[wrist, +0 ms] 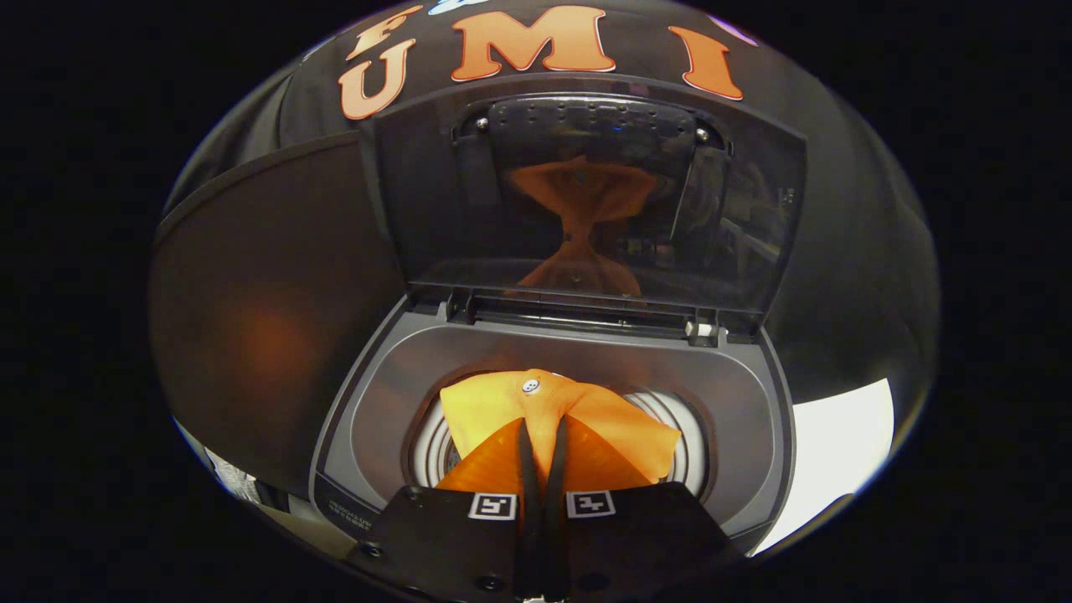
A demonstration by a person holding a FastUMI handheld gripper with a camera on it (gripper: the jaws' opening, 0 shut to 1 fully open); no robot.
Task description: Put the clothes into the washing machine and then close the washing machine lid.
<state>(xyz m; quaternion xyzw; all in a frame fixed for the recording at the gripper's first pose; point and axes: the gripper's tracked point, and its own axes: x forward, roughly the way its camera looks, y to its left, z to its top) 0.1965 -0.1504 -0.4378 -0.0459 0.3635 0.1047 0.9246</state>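
The view looked down along the gripper into a dark grey, top-loading washing machine. The jaws were nearly closed, with two slim black fingers running side by side toward twelve o'clock and pinching a fold of bright orange cloth garment between them. Both fingers pressed on the fabric. The gripper's black body sat at six o'clock, carrying two small square black-and-white marker tags.

The orange garment hung from the fingertips over the round mouth of the machine's drum, spreading out to ten o'clock and three o'clock of the fingers like two wings. A small white button showed on the cloth just beyond the fingertips, at twelve o'clock. The drum's pale ribbed inner wall showed on either side of the cloth, at nine o'clock and three o'clock.

The machine's dark, tinted, see-through lid stood raised and upright at twelve o'clock, hinged along the far rim of the tub opening. A dim orange reflection of the garment showed in its glossy panel.

Black booth cloth hung behind the machine. A pale strip of surface showed at four o'clock beside the machine, and what it was could not be told.
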